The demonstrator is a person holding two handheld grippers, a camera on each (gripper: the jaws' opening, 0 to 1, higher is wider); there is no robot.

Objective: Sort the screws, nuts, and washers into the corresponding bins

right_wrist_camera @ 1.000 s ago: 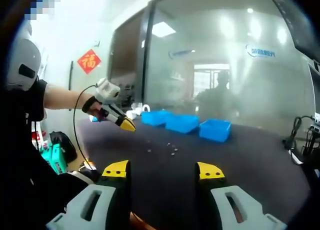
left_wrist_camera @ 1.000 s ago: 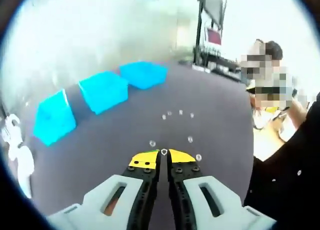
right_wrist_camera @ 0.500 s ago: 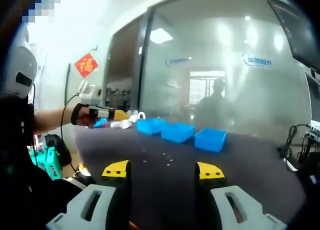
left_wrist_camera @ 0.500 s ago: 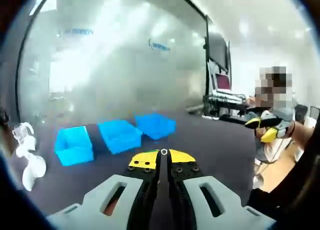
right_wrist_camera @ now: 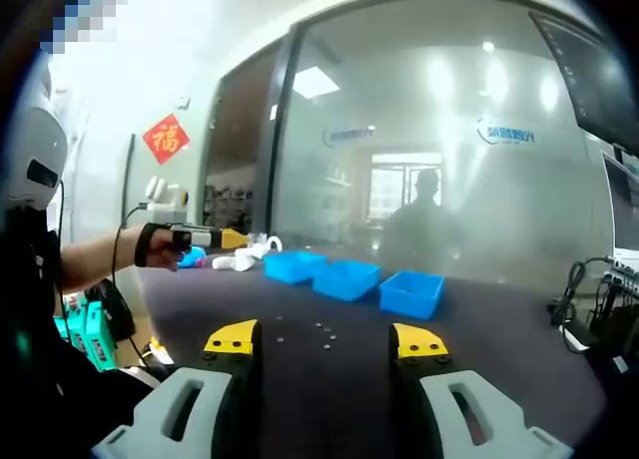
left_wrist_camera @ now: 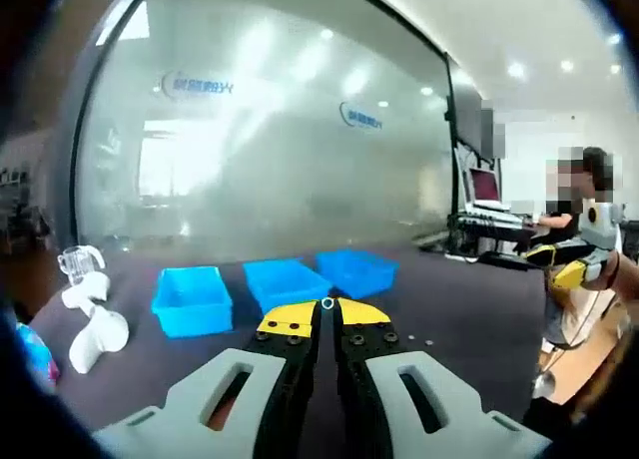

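The left claw [left_wrist_camera: 326,309] is seen closed, its yellow-tipped jaws pressed together around a small silvery piece of hardware [left_wrist_camera: 326,302] at the very tips; whether it is a nut or a washer cannot be told. The claw is held raised above the dark desk [left_wrist_camera: 459,329] and levelled toward three open blue plastic bins [left_wrist_camera: 283,282] set side by side in a row, an arrangement that offers one bin per kind of part. It is judged that the held piece is being carried for release into one of them.

The right claw [right_wrist_camera: 325,341] is seen wide open and empty, poised low over the desk, apparently kept in reserve. Between its jaws, a loose scatter of small metal parts [right_wrist_camera: 321,331] lies on the desk, well short of the bins. Sorting is judged far from complete.

White plastic pipe fittings [left_wrist_camera: 88,314] stand beside the leftmost bin.
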